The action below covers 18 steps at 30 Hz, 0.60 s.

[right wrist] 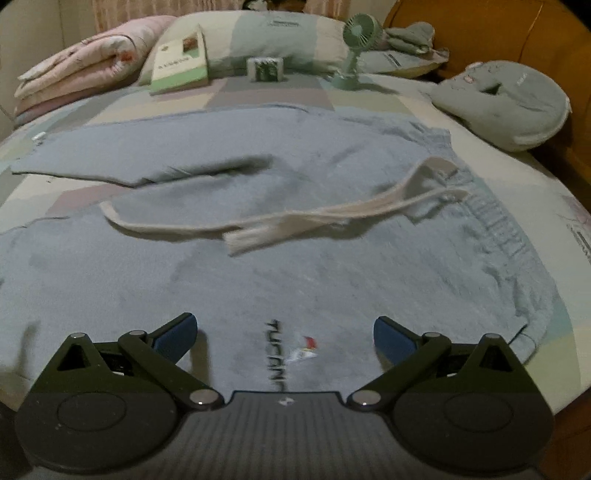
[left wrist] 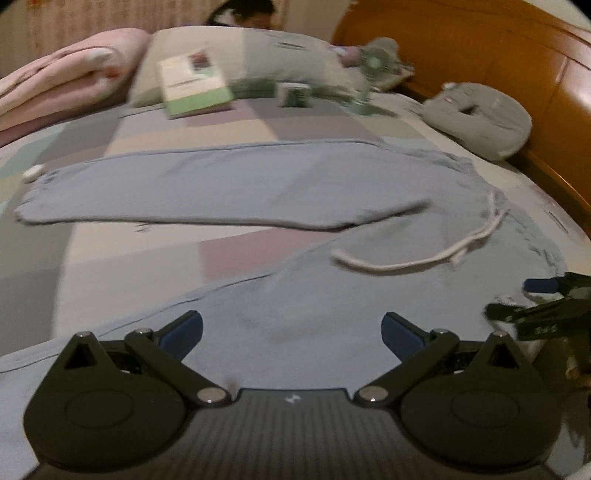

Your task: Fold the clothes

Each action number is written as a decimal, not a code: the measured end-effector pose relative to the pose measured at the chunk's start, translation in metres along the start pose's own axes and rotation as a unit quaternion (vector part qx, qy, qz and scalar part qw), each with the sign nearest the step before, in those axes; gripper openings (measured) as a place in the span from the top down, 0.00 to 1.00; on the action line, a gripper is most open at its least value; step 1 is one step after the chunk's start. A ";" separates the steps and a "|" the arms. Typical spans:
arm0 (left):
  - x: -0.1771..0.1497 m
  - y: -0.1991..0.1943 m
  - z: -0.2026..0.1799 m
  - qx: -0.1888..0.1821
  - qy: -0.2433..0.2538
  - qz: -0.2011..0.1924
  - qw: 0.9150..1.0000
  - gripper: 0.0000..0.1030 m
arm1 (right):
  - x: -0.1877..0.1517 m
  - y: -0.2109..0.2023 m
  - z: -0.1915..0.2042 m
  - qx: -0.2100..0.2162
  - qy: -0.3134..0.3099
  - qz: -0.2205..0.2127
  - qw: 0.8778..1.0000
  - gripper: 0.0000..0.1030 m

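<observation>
Light blue sweatpants [left wrist: 229, 192] [right wrist: 295, 266] lie spread flat on the bed, legs apart, waistband to the right. A white drawstring [left wrist: 417, 258] [right wrist: 280, 221] trails loose across the fabric. Black lettering and a small logo [right wrist: 291, 350] show near the front edge in the right wrist view. My left gripper [left wrist: 291, 332] is open just above the near leg, with nothing between its blue pads. My right gripper [right wrist: 282, 334] is open over the printed area, also holding nothing. The right gripper's fingers [left wrist: 535, 295] show at the right edge of the left wrist view.
A patchwork bed sheet [left wrist: 155, 254] lies under the pants. At the back sit a pink folded quilt [right wrist: 85, 70], a pillow [right wrist: 280, 33], a book [right wrist: 181, 62], a small box [right wrist: 266, 68], a green fan [right wrist: 356, 40] and a grey cushion [right wrist: 509, 103]. A wooden headboard [left wrist: 480, 48] stands at right.
</observation>
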<state>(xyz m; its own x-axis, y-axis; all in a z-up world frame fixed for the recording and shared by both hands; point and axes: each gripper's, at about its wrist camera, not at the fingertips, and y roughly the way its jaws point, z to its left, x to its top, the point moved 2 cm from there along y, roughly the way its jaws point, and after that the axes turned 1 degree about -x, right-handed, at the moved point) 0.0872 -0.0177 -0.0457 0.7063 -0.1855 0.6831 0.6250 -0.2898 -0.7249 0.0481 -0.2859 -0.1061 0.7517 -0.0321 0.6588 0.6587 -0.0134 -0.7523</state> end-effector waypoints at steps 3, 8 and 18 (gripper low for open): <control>0.000 0.017 -0.028 -0.001 0.006 0.003 1.000 0.01 | -0.005 0.004 -0.007 0.014 0.002 0.001 1.000 0.00; -0.016 0.044 -0.057 0.006 0.006 0.037 0.999 0.01 | -0.010 -0.002 -0.016 0.035 -0.013 -0.002 0.999 0.00; -0.033 0.056 -0.067 0.036 -0.028 0.055 0.997 0.01 | 0.022 -0.018 -0.077 0.028 -0.021 -0.056 0.998 0.00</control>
<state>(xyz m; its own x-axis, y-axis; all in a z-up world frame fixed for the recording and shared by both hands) 0.0762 -0.0910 -0.1025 0.7879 -0.1589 0.5949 0.5636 -0.2029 -0.8007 0.0502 -0.3632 -0.0794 0.6737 0.0086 0.7390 0.7381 0.0417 -0.6734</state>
